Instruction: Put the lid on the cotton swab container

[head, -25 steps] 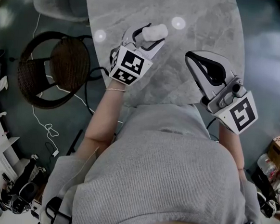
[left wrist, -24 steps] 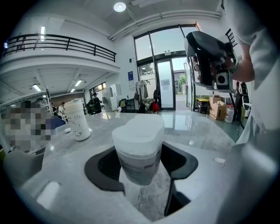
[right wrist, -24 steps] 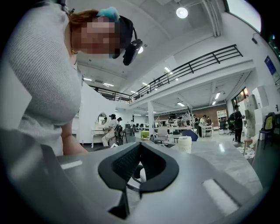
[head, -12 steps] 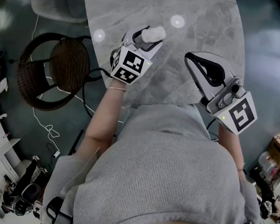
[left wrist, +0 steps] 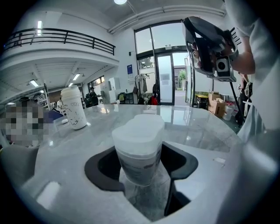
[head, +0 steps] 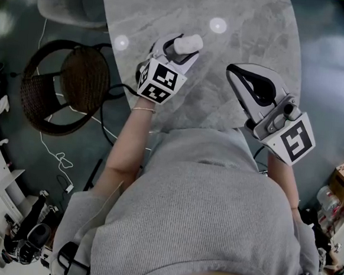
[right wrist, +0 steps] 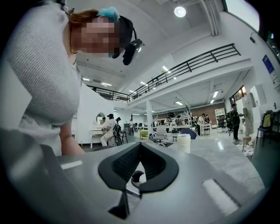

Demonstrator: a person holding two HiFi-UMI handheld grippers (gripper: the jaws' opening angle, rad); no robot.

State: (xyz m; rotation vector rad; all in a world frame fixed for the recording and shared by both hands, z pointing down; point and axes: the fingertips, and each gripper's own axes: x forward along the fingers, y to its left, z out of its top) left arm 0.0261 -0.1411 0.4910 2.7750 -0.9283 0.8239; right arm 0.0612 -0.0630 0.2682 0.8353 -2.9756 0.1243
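- Left gripper (left wrist: pixel 141 171) grasps the lidded white translucent cotton swab container (left wrist: pixel 139 151); set it down upright, gently.
- Right gripper (right wrist: pixel 139 173), at 3 o'clock, is clenched empty; keep it clear.

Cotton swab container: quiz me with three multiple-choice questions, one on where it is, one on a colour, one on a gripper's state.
1. Where is the cotton swab container? A between the left gripper's jaws B between the other gripper's jaws C in neither gripper
2. Its lid's colour? A red B white C black
3. The right gripper's jaws? A wide apart B closed on the lid C together, empty
Key: 1 A, the left gripper view shows it gripped; 2 B, frosted white; 3 C, its own view shows them meeting.
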